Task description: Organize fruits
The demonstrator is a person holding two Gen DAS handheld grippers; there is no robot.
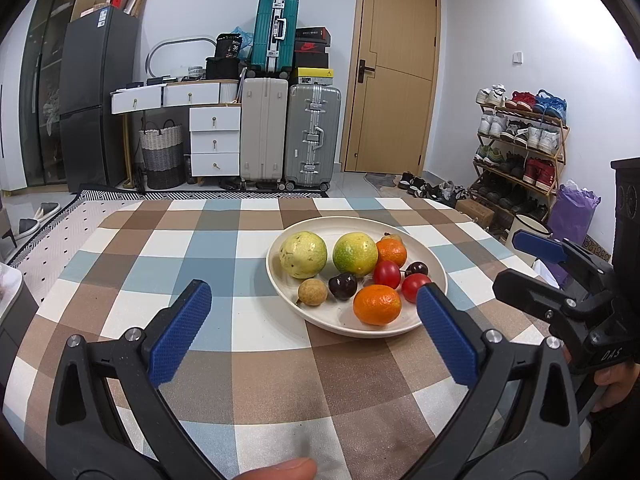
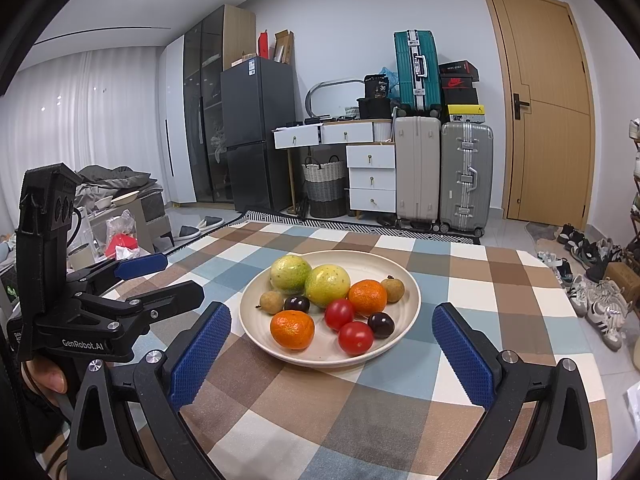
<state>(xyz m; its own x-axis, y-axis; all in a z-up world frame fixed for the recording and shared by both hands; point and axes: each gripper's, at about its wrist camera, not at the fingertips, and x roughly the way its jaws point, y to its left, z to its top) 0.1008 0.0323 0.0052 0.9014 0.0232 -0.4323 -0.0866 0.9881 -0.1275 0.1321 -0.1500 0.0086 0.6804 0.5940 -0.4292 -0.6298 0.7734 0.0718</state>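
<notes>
A cream plate [image 1: 434, 276] [image 2: 412, 284] sits on the checked tablecloth and holds the fruit: two yellow-green round fruits [image 1: 303, 255] [image 2: 327, 286], two oranges [image 1: 376, 305] [image 2: 292, 329], two red tomatoes [image 1: 387, 274] [image 2: 355, 337], two dark cherries [image 1: 343, 286] [image 2: 381, 324] and two small brown longans [image 1: 312, 291] [image 2: 271, 302]. My left gripper [image 1: 314, 304] is open and empty, just in front of the plate. My right gripper [image 2: 332, 330] is open and empty, its fingers either side of the plate's near rim. Each gripper shows at the other view's edge.
The checked table [image 1: 240, 380] [image 2: 360, 412] extends around the plate. Beyond it stand suitcases [image 1: 288, 136], a white drawer unit [image 1: 214, 140], a fridge [image 1: 96, 96], a door [image 1: 396, 72] and a shoe rack [image 1: 520, 144]. A white tray edge [image 1: 8, 292] shows at far left.
</notes>
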